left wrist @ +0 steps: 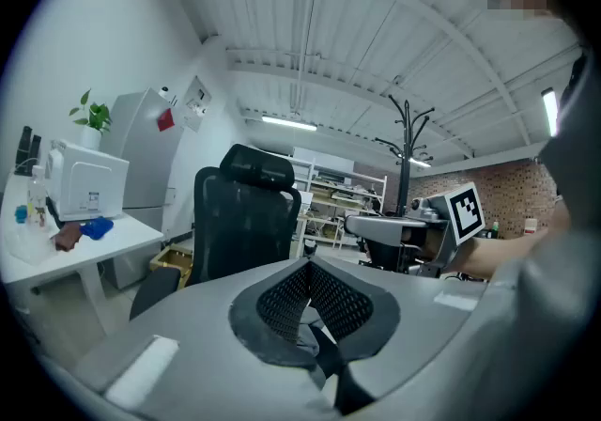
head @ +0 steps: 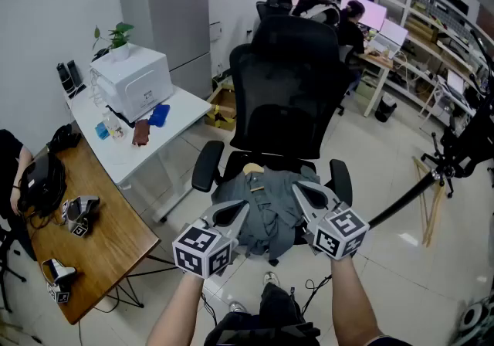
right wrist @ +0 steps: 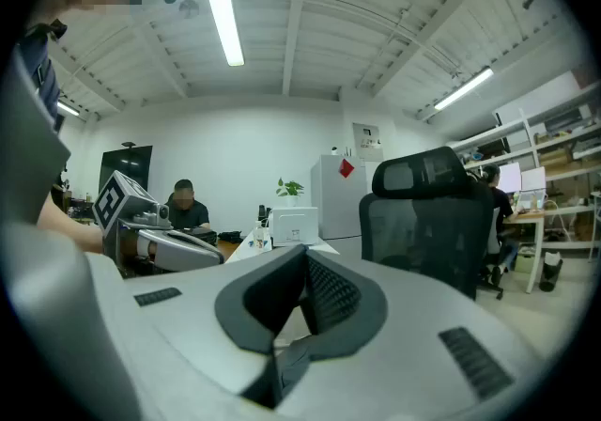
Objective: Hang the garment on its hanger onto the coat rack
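Note:
A grey garment (head: 266, 209) lies bunched on the seat of a black office chair (head: 289, 97), with a wooden hanger (head: 253, 169) showing at its far edge. My left gripper (head: 244, 207) hovers over the garment's left side and my right gripper (head: 296, 188) over its right side. Both point away from me, roughly level. In the left gripper view my left gripper (left wrist: 308, 264) has its jaws together with nothing between them. My right gripper (right wrist: 303, 255) is likewise shut and empty. The black coat rack (head: 451, 157) stands at the right, also seen as the coat rack (left wrist: 406, 151) beyond the chair.
A wooden desk (head: 100, 221) with spare grippers and a white table (head: 158, 136) carrying a printer stand on the left. People sit at workstations (head: 363, 24) at the back. Cables (head: 309, 294) lie on the floor by my feet.

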Tool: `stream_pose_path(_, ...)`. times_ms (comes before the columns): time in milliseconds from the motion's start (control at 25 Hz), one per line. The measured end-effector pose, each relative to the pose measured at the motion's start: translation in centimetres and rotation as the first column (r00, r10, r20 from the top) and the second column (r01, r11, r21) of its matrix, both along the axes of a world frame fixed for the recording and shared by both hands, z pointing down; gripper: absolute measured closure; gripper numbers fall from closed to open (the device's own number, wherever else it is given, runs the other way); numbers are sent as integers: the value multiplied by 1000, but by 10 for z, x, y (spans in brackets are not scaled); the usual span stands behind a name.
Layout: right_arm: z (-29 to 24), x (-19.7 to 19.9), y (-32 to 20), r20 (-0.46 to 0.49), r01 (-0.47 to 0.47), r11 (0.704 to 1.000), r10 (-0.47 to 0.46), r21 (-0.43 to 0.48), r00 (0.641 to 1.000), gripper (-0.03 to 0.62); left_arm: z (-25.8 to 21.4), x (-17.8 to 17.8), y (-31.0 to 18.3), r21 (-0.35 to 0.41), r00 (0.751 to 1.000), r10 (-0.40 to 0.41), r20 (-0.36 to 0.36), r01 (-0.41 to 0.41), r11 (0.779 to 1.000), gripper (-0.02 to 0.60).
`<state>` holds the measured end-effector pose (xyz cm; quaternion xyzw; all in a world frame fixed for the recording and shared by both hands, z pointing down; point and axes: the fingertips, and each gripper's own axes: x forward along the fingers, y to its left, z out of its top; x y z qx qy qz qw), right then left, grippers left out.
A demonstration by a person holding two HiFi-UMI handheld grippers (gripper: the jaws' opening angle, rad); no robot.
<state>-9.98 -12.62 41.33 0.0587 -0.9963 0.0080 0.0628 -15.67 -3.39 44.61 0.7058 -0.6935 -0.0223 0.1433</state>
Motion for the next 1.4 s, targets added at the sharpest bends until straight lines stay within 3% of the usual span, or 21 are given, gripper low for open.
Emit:
stream_pose_path(440,61,-49,-103,-101,-17,1000,16,-13,995,582,38,-62,-97,-41,997,-65,36,66,997,580)
stream_pose_path(640,117,-79,-159,-230,47,999,-41,20,972,560,76,-90,-150,-112,995,-91,38,95,989,580)
stream_pose_path(760,129,-94,-186,-233,70,998,-68,-2,970,560,90,-102,-177,-135,994,-100,52,106,985,580)
stream_pose_path(1200,143,-131,-223,-258,109,993,-119,-54,959,560,107,-137,-229,-166,993,-113,29,116,979,580)
stream_pose_path(1400,163,-139,-233,-315,116,991,-133,-70,940,557,121,-143,-237,-190,994,-106,15,107,976,580)
